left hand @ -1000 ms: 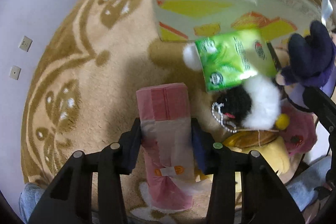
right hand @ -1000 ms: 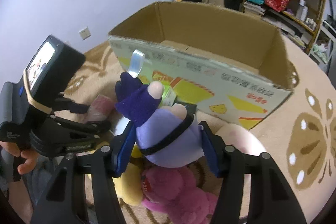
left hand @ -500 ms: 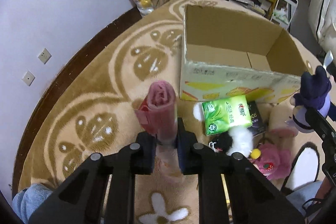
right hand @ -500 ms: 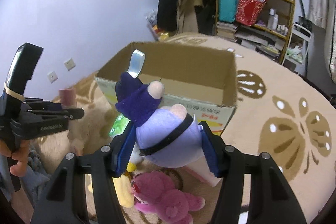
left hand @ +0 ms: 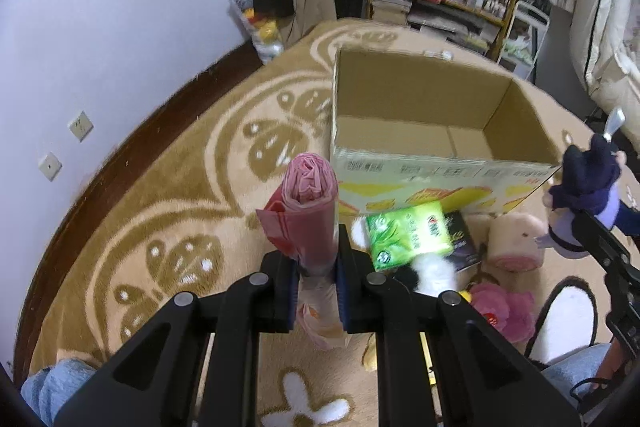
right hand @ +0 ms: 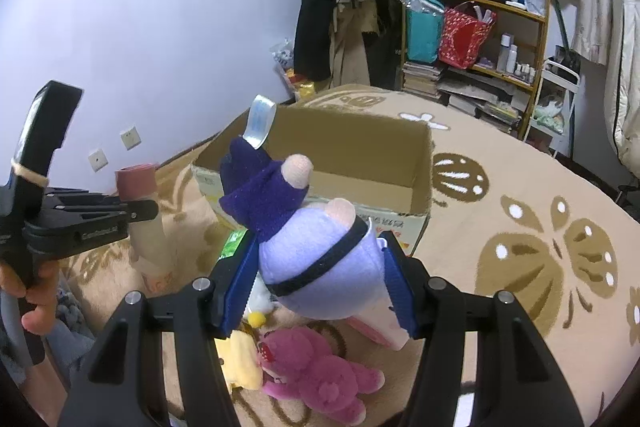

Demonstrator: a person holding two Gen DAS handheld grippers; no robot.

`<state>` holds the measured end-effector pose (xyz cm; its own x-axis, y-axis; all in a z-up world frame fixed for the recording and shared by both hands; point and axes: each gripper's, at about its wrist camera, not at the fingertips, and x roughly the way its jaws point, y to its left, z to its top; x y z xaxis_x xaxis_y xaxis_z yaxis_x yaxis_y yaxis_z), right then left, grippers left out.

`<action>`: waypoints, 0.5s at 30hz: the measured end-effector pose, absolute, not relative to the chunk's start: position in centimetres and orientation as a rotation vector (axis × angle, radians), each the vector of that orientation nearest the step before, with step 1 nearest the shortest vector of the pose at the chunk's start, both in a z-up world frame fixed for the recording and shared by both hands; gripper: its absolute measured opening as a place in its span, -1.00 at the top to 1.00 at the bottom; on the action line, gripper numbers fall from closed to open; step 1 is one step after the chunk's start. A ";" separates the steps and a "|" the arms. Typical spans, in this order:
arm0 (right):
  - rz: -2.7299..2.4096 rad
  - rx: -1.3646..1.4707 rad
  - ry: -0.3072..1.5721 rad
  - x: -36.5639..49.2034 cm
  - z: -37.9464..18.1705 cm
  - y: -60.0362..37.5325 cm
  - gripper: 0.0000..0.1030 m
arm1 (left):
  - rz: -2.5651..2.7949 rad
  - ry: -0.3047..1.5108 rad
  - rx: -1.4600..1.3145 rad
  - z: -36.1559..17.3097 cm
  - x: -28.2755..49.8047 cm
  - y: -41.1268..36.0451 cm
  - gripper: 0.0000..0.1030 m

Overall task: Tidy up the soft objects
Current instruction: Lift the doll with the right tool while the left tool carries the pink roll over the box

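Plush toys [right hand: 320,379], patterned carpet [right hand: 520,227], cluttered shelf [right hand: 480,39]

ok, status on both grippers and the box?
Left gripper shut on pink rolled bag. Right gripper shut on purple plush doll. Brown cardboard box open, unobstructed.

Two raised wrist views, both down toward cardboard box [left hand: 420,131] [right hand: 320,163].

Dim, soft indoor light, faint shadows, strong fisheye bending with dark corners, slight motion blur
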<state>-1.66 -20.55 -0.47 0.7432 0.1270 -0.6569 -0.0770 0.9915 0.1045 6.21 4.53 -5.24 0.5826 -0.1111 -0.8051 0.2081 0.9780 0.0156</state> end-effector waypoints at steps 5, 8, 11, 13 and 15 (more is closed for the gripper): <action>0.091 0.090 0.695 -1.9 0.4 -21.2 -0.22 | -0.204 0.839 0.126 -2.8 5.2 4.1 0.73; 0.081 0.102 0.673 -1.9 0.9 -21.6 -0.22 | -0.209 0.784 0.143 -1.1 5.1 3.5 0.73; 0.072 0.101 0.648 -1.5 1.4 -22.0 -0.22 | -0.208 0.719 0.166 0.8 5.3 2.7 0.73; 0.067 0.105 0.634 -1.2 1.7 -22.2 -0.22 | -0.209 0.687 0.177 1.8 5.6 2.3 0.73; 0.064 0.107 0.621 -0.8 2.0 -22.4 -0.22 | -0.209 0.662 0.188 2.5 6.0 1.7 0.73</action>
<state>-0.77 -22.38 2.00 0.8114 0.0920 -0.5771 -0.0277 0.9925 0.1193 6.00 1.73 2.46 0.7691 -0.1317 -0.6254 0.2509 0.9622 0.1059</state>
